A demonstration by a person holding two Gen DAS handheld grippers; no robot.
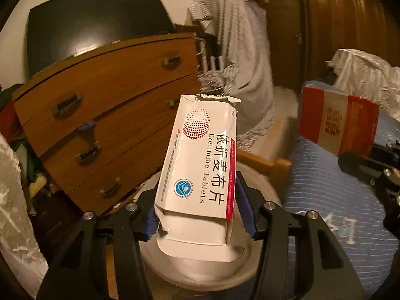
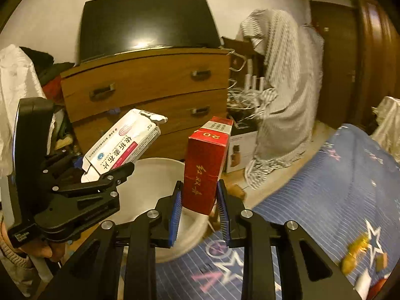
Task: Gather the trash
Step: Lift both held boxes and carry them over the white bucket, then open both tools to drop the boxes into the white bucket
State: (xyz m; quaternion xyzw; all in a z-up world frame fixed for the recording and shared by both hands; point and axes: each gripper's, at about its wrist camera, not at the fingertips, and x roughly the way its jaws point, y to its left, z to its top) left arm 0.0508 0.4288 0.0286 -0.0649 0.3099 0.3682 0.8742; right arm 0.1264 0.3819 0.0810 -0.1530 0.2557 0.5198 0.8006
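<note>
My left gripper (image 1: 197, 212) is shut on a white torn tablet box (image 1: 202, 165) and holds it above a white round bin (image 1: 265, 190). The same box (image 2: 122, 145) shows in the right wrist view, over the bin (image 2: 155, 175). My right gripper (image 2: 198, 207) is shut on a red cigarette box (image 2: 206, 165) and holds it upright over the bin's right rim. The red box also shows in the left wrist view (image 1: 337, 122). More scraps, a yellow wrapper (image 2: 357, 247) among them, lie on the blue bedcover (image 2: 337, 187).
A wooden chest of drawers (image 1: 105, 105) with a black TV (image 1: 95, 25) on top stands close behind the bin. A striped grey cloth (image 1: 240, 57) hangs over something to its right. A dark wooden door (image 1: 345, 25) is at the back right. Clutter sits left of the drawers.
</note>
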